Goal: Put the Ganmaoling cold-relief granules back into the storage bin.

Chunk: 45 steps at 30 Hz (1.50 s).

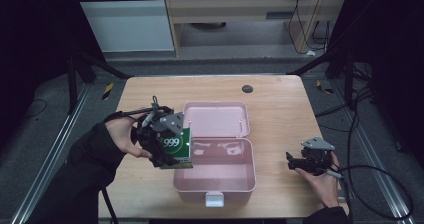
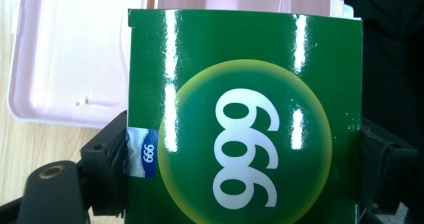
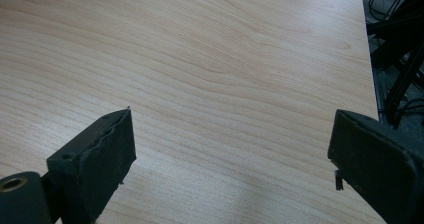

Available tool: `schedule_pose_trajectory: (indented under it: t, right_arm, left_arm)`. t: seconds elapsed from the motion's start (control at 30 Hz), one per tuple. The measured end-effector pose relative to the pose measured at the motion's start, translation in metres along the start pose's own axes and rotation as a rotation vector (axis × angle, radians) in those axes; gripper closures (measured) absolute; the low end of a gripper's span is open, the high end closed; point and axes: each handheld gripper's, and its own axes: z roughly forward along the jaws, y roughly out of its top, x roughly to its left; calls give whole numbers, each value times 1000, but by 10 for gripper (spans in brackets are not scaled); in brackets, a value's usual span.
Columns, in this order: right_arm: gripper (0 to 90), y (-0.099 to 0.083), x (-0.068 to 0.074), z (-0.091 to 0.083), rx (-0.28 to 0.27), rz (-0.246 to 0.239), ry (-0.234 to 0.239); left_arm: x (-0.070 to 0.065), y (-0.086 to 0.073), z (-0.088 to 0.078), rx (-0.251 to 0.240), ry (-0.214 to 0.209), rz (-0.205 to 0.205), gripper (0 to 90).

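Left hand-held gripper (image 1: 167, 151) around one green box (image 1: 176, 146)

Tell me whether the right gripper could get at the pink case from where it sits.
Probably yes: the right gripper stands open over bare table, with nothing between it and the pink case.

Green carton, pink case, pale wood

The glossy green cardboard box (image 2: 245, 114) bears a white "999" inside a yellow-edged green disc, with a small blue-and-white label at one edge. The open plastic hinged case (image 1: 215, 156) is pale pink with a clasp that looks white. The light wood-grain table (image 3: 210, 59) carries one small dark round spot (image 1: 247, 88). Both grippers' jaws are black.
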Motion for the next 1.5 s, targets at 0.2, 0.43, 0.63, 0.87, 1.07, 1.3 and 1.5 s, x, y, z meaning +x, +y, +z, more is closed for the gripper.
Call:
schedule_pose_trajectory:
  t: [0.2,0.43,0.63,0.87,1.07,1.3,1.5]
  right_arm:
    - [53,0,0,0,0,-2,1]
    - [53,0,0,1,3,-3,2]
    - [53,0,1,1,3,-4,2]
    - [53,0,1,1,7,0,5]
    - [53,-1,1,2,9,-9,4]
    - [53,-1,2,3,10,-8,7]
    - [52,-2,2,3,10,-11,8]
  left_arm:
    - [3,11,9,14,-6,15,147]
    - [5,21,19,2,-14,22,147]
    - [5,27,26,5,-22,30,147]
    - [6,28,37,10,-28,35,147]
    - [6,27,47,17,-37,34,146]
    - [8,22,63,37,-45,28,146]
    - [8,16,74,33,-59,22,146]
